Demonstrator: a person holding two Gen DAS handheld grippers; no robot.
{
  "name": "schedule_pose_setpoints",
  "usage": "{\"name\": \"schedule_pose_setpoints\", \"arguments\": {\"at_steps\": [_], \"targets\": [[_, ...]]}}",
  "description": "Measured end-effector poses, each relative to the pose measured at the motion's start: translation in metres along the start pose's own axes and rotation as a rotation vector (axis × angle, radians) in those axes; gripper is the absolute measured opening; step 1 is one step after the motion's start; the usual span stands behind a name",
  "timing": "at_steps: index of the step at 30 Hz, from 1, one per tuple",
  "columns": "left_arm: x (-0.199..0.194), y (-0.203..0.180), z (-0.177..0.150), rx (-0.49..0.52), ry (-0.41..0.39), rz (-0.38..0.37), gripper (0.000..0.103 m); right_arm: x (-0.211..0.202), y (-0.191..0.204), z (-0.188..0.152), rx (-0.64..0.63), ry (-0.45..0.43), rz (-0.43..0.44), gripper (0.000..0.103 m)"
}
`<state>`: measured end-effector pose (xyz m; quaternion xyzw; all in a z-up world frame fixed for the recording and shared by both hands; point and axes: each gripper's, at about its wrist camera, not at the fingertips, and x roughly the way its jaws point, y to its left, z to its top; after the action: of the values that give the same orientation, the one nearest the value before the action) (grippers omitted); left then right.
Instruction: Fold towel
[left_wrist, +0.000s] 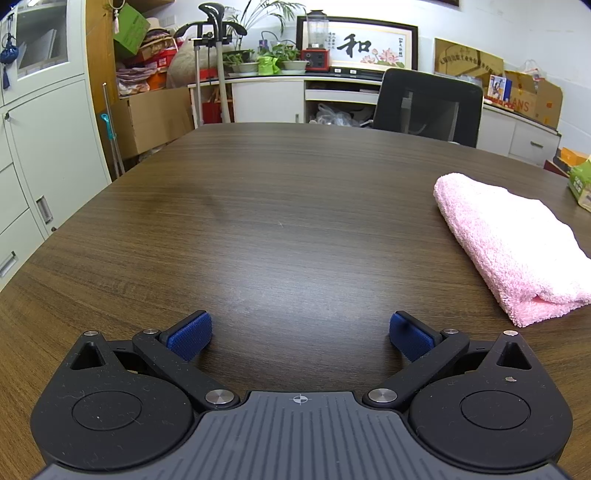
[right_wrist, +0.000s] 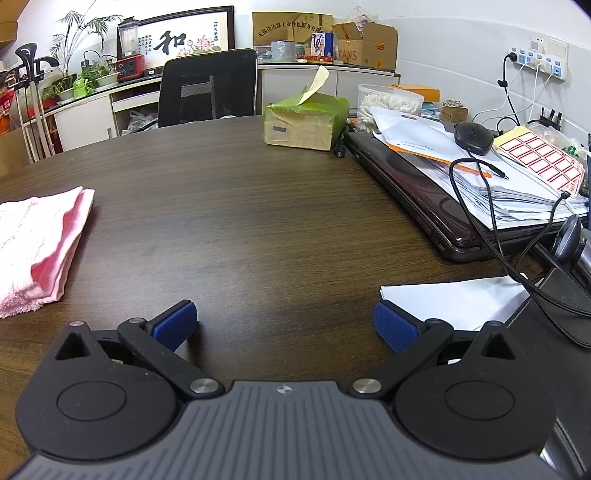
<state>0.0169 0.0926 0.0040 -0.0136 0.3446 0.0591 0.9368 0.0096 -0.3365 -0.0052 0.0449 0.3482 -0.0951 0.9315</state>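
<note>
A pink towel (left_wrist: 509, 247) lies folded into a thick oblong on the dark wooden table (left_wrist: 280, 221), at the right of the left wrist view. The same towel (right_wrist: 37, 247) shows at the left edge of the right wrist view, its layered ends facing me. My left gripper (left_wrist: 300, 334) hovers low over bare table, open, with the towel off to its right and nothing between its blue pads (left_wrist: 190, 336). My right gripper (right_wrist: 285, 325) is open too, empty, with the towel to its left. Neither gripper touches the towel.
A green tissue box (right_wrist: 306, 118) stands at the far side of the table (right_wrist: 240, 206). To the right lie a laptop (right_wrist: 424, 195) under papers, a mouse (right_wrist: 474, 138), cables and a white sheet (right_wrist: 454, 299). A black chair (left_wrist: 428, 105) is behind the table.
</note>
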Motion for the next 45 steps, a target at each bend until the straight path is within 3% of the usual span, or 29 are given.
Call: {"name": "schedule_pose_setpoints", "arguments": {"at_steps": [14, 45], "targets": [[0.005, 0.016, 0.003, -0.001, 0.0, 0.002, 0.103, 0.0, 0.0, 0.001, -0.001, 0.001, 0.002, 0.103], [0.005, 0.013, 0.004, -0.007, 0.001, 0.012, 0.103, 0.0, 0.0, 0.0, 0.0, 0.001, 0.001, 0.103]]}}
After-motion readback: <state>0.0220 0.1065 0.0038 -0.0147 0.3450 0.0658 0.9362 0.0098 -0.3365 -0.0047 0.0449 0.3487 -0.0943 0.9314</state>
